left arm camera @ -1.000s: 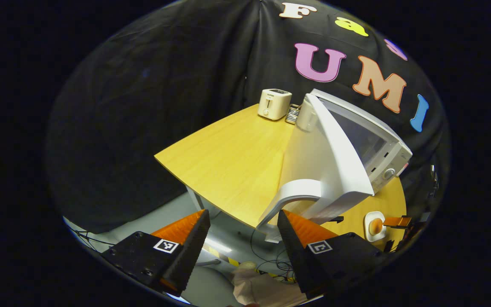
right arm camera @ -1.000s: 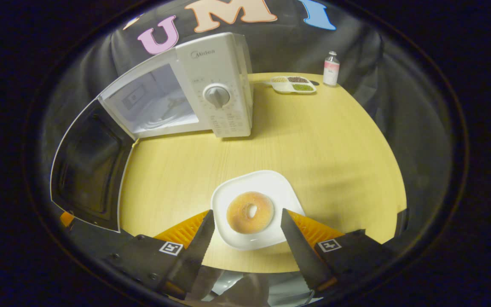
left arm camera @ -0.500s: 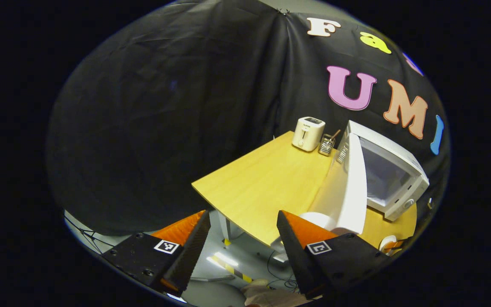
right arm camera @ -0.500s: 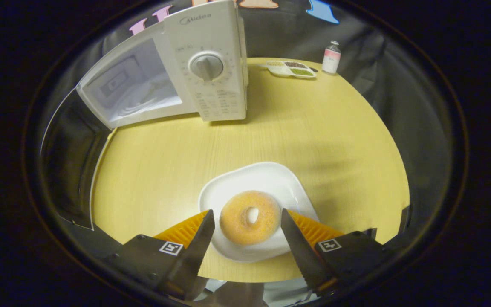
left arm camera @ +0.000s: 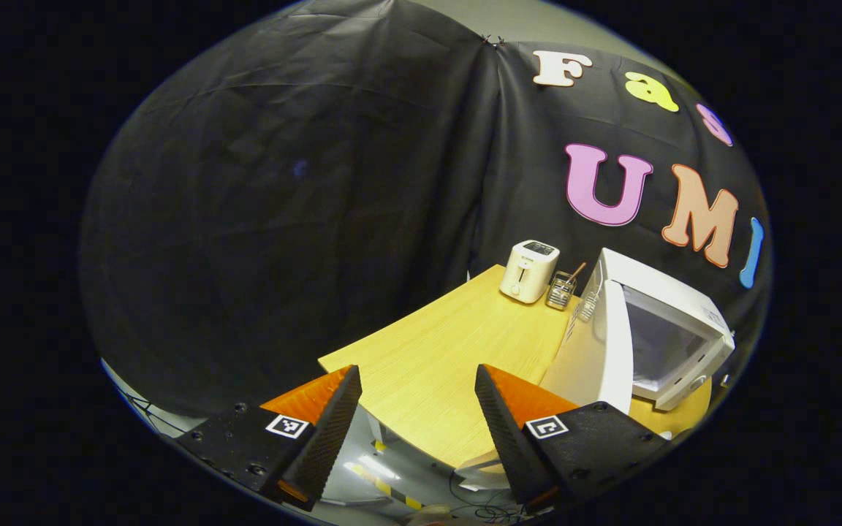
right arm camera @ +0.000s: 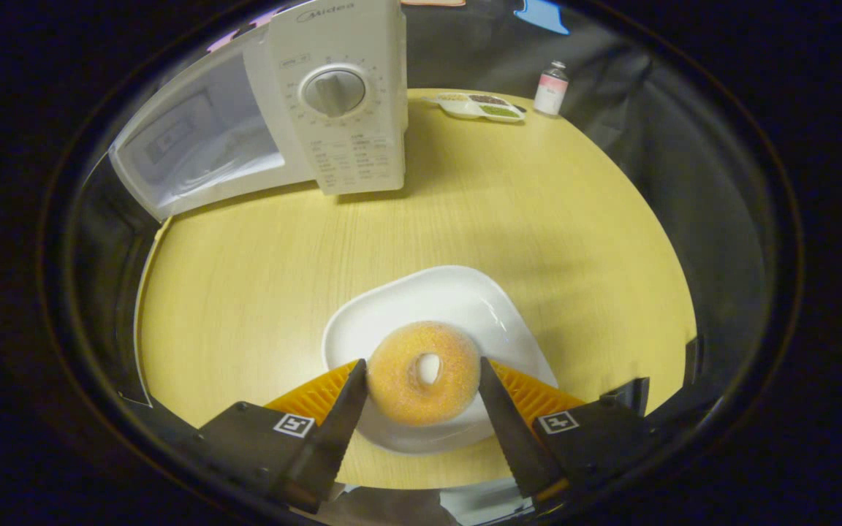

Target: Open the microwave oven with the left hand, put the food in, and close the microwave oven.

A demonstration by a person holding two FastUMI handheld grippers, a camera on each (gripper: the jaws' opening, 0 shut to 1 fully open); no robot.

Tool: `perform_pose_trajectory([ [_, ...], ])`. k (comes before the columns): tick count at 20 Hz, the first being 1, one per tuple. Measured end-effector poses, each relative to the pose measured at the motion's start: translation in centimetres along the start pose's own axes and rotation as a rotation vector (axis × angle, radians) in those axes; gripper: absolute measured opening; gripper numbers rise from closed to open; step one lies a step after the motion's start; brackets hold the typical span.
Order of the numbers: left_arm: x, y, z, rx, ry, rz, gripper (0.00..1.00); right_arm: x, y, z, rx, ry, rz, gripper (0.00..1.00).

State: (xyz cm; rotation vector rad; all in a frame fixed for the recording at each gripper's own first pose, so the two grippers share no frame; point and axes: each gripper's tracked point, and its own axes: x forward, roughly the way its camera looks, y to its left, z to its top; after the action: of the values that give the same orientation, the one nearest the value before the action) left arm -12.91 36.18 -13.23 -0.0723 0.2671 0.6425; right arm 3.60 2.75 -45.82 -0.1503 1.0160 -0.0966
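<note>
1. In the right gripper view, my right tool [right arm camera: 421, 398] sits low over the white plate [right arm camera: 457, 299], its fingers spread wide on either side of the doughnut [right arm camera: 423, 371]. I cannot tell whether they touch it; nothing is gripped.
2. The doughnut lies on the plate, toward its 6 o'clock side, and the plate rests on the tabletop [right arm camera: 509, 204] near its front edge.
3. The microwave oven [right arm camera: 340, 109] stands at about 11 o'clock from the plate, well apart from it. Its cavity shows open to the left of the dial panel.
4. At about 1 o'clock, near the far edge, a divided dish [right arm camera: 473, 107] lies just beside a small bottle [right arm camera: 551, 78].
5. In the left gripper view, my left tool [left arm camera: 415, 409] hangs off the tabletop's edge with its fingers wide apart, holding nothing.
6. There the microwave door [left arm camera: 607, 351] stands swung out, at about 2 o'clock from the tool.
7. A toaster [left arm camera: 529, 271] and a wire holder [left arm camera: 560, 291] stand beyond it on the tabletop's far side.
</note>
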Motion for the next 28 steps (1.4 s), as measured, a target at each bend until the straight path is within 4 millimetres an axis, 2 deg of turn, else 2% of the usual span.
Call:
perform_pose_trajectory([
  [1, 0.5, -0.3, 0.0, -0.001, -0.001, -0.011, 0.92, -0.2, 0.0, 0.1, 0.013, 0.003, -0.009, 0.87],
  [2, 0.9, -0.6, 0.2, 0.001, -0.003, -0.02, 0.92, -0.1, 0.1, 0.1, 0.025, 0.007, -0.018, 0.89],
  [3, 1.3, -0.9, 0.3, 0.006, -0.004, -0.03, 0.92, -0.2, 0.0, 0.1, 0.034, 0.016, -0.029, 0.79],
  [6, 2.6, -1.9, 0.6, 0.016, 0.004, -0.067, 0.92, -1.0, 0.9, 0.3, 0.087, 0.023, -0.013, 0.79],
  [9, 3.8, -3.0, 0.6, 0.028, 0.013, -0.106, 0.92, -2.8, 2.7, 1.3, 0.185, -0.001, 0.039, 0.79],
  [15, 5.5, -4.6, 0.4, 0.033, 0.03, -0.165, 0.92, -7.3, 9.3, 3.2, 0.394, -0.066, 0.271, 0.79],
  [20, 6.0, -4.9, -0.8, 0.013, 0.067, -0.197, 0.92, -9.7, 15.0, 4.6, 0.471, -0.11, 0.436, 0.78],
  [21, 6.0, -4.9, -1.0, 0.009, 0.073, -0.202, 0.93, -9.9, 16.0, 5.0, 0.478, -0.12, 0.466, 0.83],
  [23, 6.1, -5.1, -1.5, 0.007, 0.085, -0.215, 0.93, -9.7, 17.9, 5.8, 0.482, -0.144, 0.499, 0.83],
  [24, 6.1, -5.1, -1.7, 0.009, 0.091, -0.22, 0.93, -9.8, 18.8, 6.2, 0.479, -0.156, 0.511, 0.77],
  [28, 6.0, -5.4, -2.2, 0.009, 0.114, -0.239, 0.93, -8.8, 22.2, 8.6, 0.432, -0.231, 0.528, 0.77],
])
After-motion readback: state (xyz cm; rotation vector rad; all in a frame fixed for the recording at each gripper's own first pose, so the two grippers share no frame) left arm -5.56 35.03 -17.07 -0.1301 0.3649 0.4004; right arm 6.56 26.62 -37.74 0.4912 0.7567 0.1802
